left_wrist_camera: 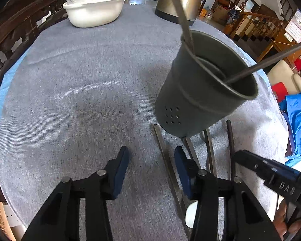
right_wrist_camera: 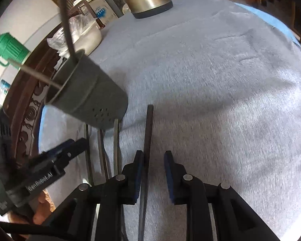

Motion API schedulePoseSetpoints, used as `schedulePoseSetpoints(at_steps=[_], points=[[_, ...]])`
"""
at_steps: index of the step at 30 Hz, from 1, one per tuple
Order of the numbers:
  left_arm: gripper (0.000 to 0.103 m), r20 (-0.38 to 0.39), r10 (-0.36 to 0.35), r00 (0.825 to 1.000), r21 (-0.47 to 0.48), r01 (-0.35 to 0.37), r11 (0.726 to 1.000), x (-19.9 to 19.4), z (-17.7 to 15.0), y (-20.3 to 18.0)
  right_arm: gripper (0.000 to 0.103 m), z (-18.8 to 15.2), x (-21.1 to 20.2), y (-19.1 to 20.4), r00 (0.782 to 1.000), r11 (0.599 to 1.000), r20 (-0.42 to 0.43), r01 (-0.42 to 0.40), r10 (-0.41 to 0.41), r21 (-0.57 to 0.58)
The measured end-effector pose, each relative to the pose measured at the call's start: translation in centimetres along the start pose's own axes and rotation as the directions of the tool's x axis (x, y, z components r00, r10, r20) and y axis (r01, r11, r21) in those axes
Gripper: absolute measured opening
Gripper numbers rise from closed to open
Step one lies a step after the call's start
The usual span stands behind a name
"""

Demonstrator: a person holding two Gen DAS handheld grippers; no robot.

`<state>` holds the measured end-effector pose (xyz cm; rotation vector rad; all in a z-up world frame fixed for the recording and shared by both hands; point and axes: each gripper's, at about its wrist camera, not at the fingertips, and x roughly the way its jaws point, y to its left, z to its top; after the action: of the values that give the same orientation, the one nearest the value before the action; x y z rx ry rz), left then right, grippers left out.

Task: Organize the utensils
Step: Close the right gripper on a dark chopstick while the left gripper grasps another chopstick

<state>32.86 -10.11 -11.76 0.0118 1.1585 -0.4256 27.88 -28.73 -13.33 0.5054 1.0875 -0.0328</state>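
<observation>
Both tools open: the right tool [right_wrist_camera: 153, 172] straddles, unclamped, 1 thin dark metal utensil handle [right_wrist_camera: 148, 128] lying on the grey-clothed counter [right_wrist_camera: 220, 80] beside the dark perforated metal utensil holder [right_wrist_camera: 90, 98]; stiff, light, probably slippery—grasp mid-handle; the left tool [left_wrist_camera: 151, 164] holds nothing.

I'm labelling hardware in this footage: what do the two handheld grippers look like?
Both are black linkage frames with silver pivot pins and flat dark-blue fingers. The left gripper carries white "GenRobot.AI" lettering; the right gripper shows white "DAS" letters. Bare hands hold them.
</observation>
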Motion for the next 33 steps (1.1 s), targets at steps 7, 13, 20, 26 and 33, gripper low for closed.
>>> schedulePoseSetpoints(at_steps=[7,13,20,26,33], points=[[0.033,-0.007,-0.018,1.0,-0.004,0.017,1.0,0.7,1.2,0.6,0.024,1.5,1.8,1.4,0.997,0.998,-0.04,0.059,-0.061,-0.029],[0.014,-0.014,-0.04,0.999,-0.007,0.04,0.999,1.2,1.8,0.7,0.009,1.5,2.4,2.7,0.994,0.99,-0.033,0.103,-0.107,-0.098],[0.008,0.012,-0.082,0.997,-0.052,0.083,0.995,0.9,2.3,1.9,0.008,-0.1,0.4,2.1,0.998,0.993,-0.004,0.062,-0.062,-0.103],[0.007,0.066,-0.085,0.994,-0.06,0.089,0.994,-1.2,2.5,3.0,0.007,-1.0,-2.4,0.7,0.999,0.996,0.045,0.004,0.0,-0.084],[0.007,0.149,-0.092,0.985,-0.054,0.101,0.993,-5.1,1.4,3.0,0.007,-1.3,-5.4,-0.2,0.991,0.996,0.109,-0.067,0.072,-0.054]])
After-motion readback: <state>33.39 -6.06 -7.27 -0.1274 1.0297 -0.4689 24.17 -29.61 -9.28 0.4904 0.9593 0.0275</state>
